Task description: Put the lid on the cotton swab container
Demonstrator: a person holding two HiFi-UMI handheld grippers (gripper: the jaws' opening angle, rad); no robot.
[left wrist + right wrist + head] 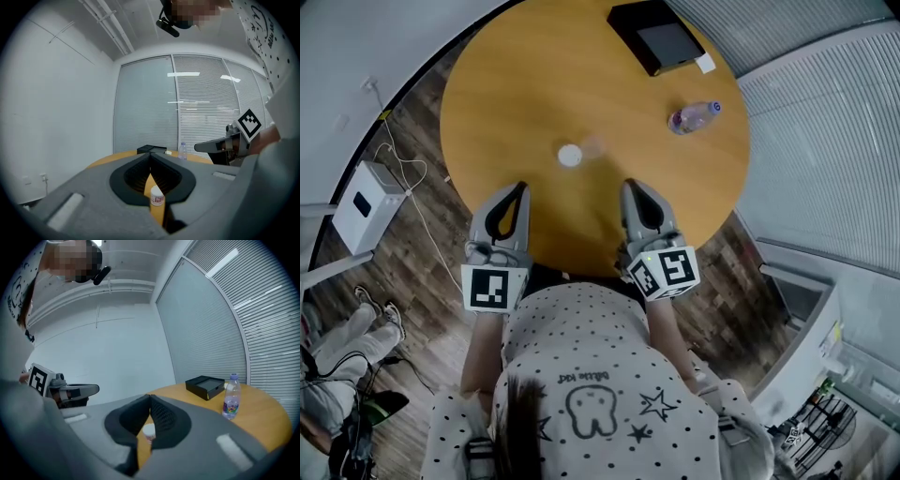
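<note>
1. Left gripper (523, 187): jaws together and nothing between them. It is held about level over the near part of the table (506, 94), tip pointing across it.
2. Right gripper (627, 184): jaws also together, empty. It lies roughly parallel to the left gripper, with a clear gap between the two.
3. Container (570, 155): small, white, upright on the table. It sits ahead of both grippers, about midway between the lines they point along, and neither tip touches it.
4. In the left gripper view, the container (157, 196) shows through the hollow behind the closed tips of the left gripper (150, 155). It has a white top with a red label band below.
5. In the right gripper view, the container (148, 431) shows the same way behind the tips of the right gripper (150, 397). It is blurred here, and I cannot tell whether a lid is on it.
6. A faint pale round patch (593, 145) lies just beside the container, on the right gripper's side. It is too faint to name.
7. Bottle (692, 116): clear plastic with a coloured label, ahead of the right gripper and off to its right, well apart from the container. It stands upright in the right gripper view (231, 402).
8. Box (656, 36): black and flat, at the far edge of the table, beyond the bottle as seen from the right gripper.
9. Each gripper shows in the other's view: the right gripper at the left gripper's right (199, 147), the left gripper at the right gripper's left (96, 389).
</note>
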